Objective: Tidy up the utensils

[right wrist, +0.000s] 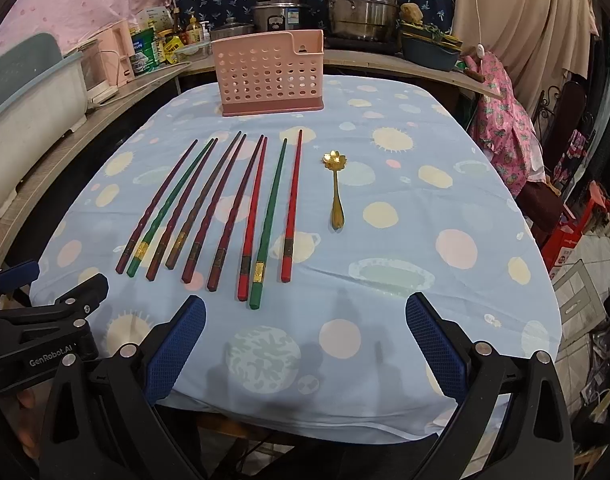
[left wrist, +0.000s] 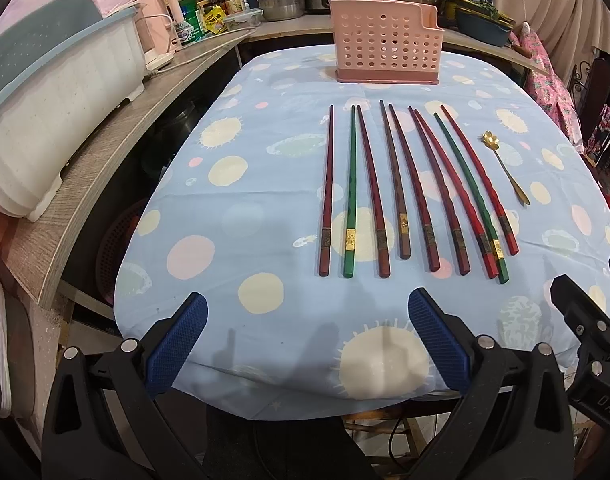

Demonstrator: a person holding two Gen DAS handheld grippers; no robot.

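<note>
Several red, brown and green chopsticks (left wrist: pixel 401 192) lie side by side on the blue spotted tablecloth (left wrist: pixel 241 216), tips pointing away; they also show in the right wrist view (right wrist: pixel 225 208). A small gold flower-bowl spoon (left wrist: pixel 505 168) lies to their right, also seen in the right wrist view (right wrist: pixel 336 188). A pink perforated utensil holder (left wrist: pixel 385 46) stands upright at the far end, and in the right wrist view (right wrist: pixel 271 74). My left gripper (left wrist: pixel 307 344) is open and empty near the table's front edge. My right gripper (right wrist: pixel 305 348) is open and empty beside it.
A wooden counter (left wrist: pixel 105 152) runs along the left with a white dish rack (left wrist: pixel 53 108). Pots (right wrist: pixel 361 4), bottles and boxes crowd the back counter. Pink clothing (right wrist: pixel 501 120) hangs at the right past the table edge.
</note>
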